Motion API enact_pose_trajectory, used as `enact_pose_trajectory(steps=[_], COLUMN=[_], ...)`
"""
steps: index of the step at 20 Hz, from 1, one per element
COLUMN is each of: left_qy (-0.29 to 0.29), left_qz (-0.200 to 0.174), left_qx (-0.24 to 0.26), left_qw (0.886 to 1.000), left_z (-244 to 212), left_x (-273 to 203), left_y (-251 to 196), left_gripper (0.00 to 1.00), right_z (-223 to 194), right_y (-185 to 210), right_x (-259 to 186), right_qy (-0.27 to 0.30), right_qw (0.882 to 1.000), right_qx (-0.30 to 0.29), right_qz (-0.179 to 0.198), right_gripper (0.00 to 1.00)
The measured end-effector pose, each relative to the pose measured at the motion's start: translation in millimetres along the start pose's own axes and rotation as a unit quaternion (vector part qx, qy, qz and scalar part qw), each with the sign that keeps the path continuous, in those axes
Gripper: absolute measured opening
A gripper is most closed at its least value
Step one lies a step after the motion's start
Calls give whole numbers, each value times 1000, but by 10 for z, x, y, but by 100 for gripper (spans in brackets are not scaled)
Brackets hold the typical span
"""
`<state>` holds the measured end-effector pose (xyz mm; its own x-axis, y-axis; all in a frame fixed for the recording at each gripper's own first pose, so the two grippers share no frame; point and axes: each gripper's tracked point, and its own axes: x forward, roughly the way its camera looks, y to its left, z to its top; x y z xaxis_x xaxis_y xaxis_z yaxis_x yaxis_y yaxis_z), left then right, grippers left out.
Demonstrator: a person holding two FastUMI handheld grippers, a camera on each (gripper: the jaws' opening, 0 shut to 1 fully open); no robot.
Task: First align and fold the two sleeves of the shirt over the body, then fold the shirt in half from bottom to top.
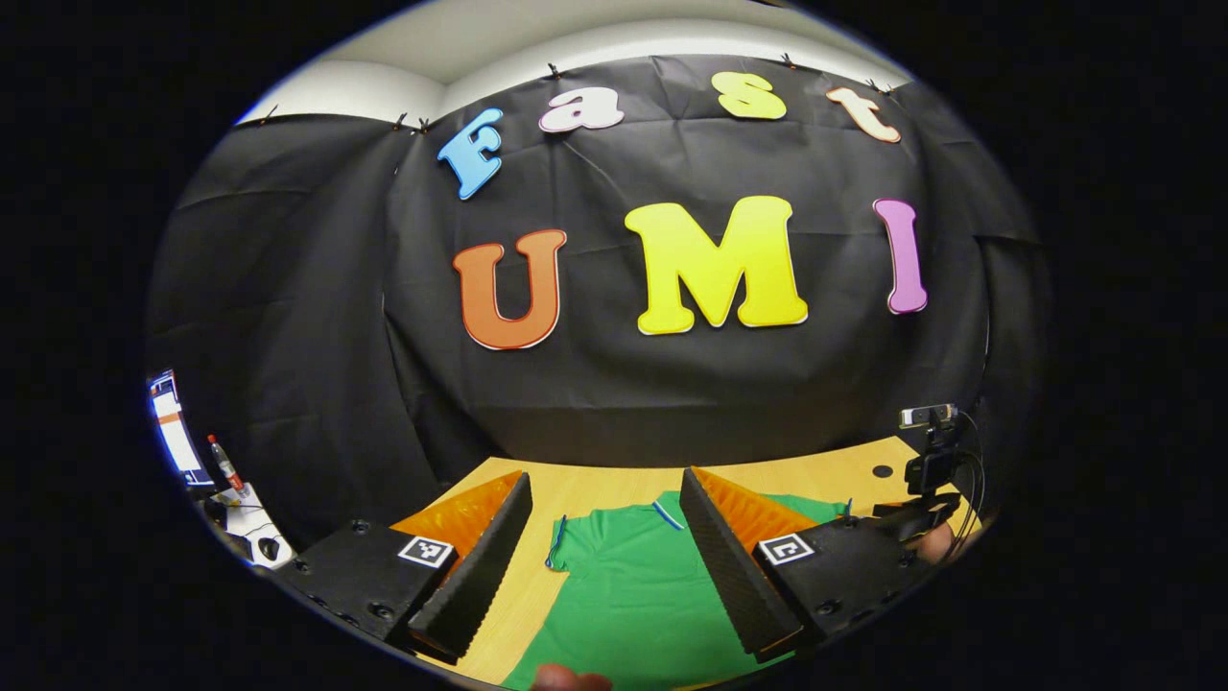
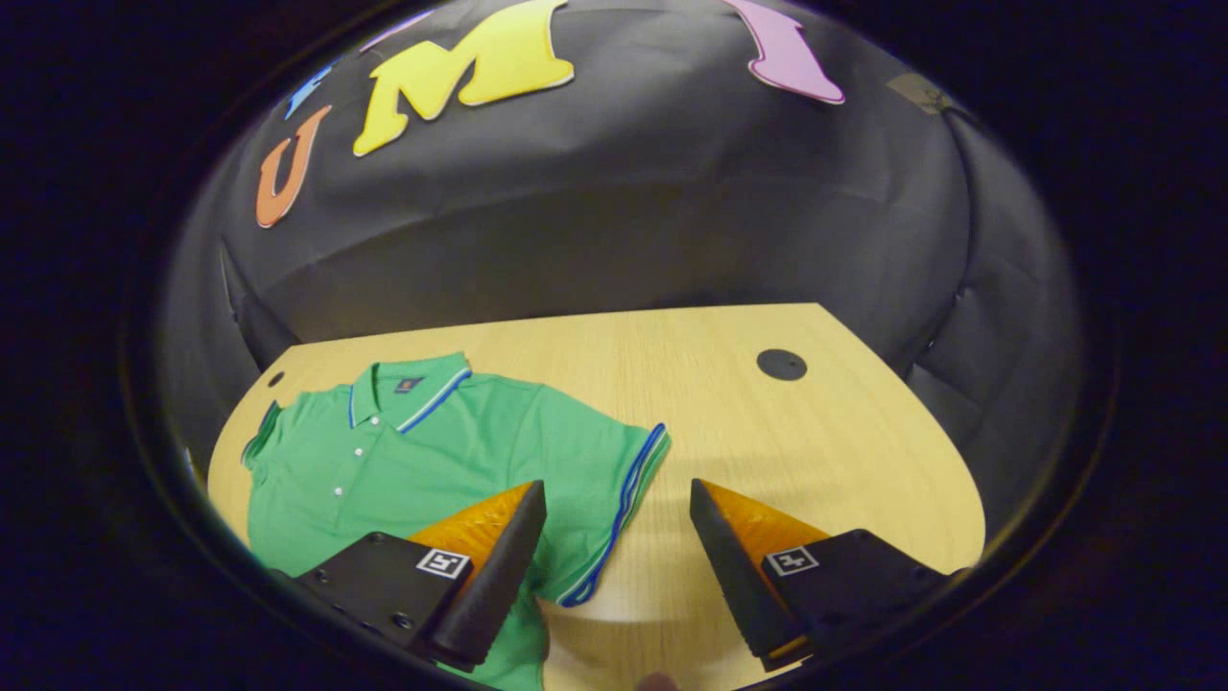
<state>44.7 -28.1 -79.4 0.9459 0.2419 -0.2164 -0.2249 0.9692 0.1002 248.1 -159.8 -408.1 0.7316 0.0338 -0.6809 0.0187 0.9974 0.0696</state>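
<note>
Wooden surface (image 2: 767, 441) carries the green shirt (image 2: 422, 451) lying flat, both my claws, left claw (image 1: 604, 557) and right claw (image 2: 614, 566), hover apart above it, and I fear pinching only the striped sleeve (image 2: 628, 480) hem, so it slips crooked.

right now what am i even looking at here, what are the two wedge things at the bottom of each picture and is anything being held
Those wedges are the two fingers of a handheld gripper. A person holds one gripper in each hand, and a fisheye camera rides on each, looking forward along its fingers. The left gripper view looks over the left gripper; the right gripper view looks over the right gripper. Both are open and hold nothing. On the wooden table lies a green shirt, spread flat with collar and buttons up, its sleeves not yet folded. The right gripper hangs over the striped cuff of one sleeve. In the left gripper view a small camera on a stand is at the table's far edge.
</note>
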Motion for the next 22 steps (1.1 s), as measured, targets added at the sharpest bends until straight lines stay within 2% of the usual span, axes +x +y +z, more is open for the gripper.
enact_pose_trajectory(steps=[2,3,5,6,7,8,10,12,13,18,22], left_qy=[14,18,22,23,23,25,24,21,21,21,21], left_qz=[7,10,15,16,17,16,15,14,14,21,31], left_qx=[5,9,17,18,18,18,19,21,22,16,6], left_qw=[1000,1000,1000,999,999,999,999,999,999,999,999], left_z=[-87,-97,-111,-108,-122,-126,-127,-111,-112,-110,-122], left_x=[-18,-24,-20,-12,-15,-16,-4,-4,-5,-27,-71], left_y=[24,42,56,59,60,56,55,47,46,84,179], left_gripper=[99,100,100,99,99,99,99,99,99,99,99], right_z=[-69,-117,-73,-58,-48,-67,-59,-42,-28,125,445], right_y=[19,28,-34,-12,-13,-84,-115,-111,-110,-118,136], right_x=[179,211,323,291,325,313,328,313,326,205,34], right_qy=[16,28,25,24,28,31,29,28,26,11,-13], right_qw=[1000,999,999,999,999,999,999,999,999,999,998], right_qx=[15,22,24,26,21,7,1,20,32,52,52], right_qz=[4,6,-4,-2,-3,-19,-27,-20,-13,-6,14], right_gripper=[96,94,78,67,69,67,18,18,4,3,3])
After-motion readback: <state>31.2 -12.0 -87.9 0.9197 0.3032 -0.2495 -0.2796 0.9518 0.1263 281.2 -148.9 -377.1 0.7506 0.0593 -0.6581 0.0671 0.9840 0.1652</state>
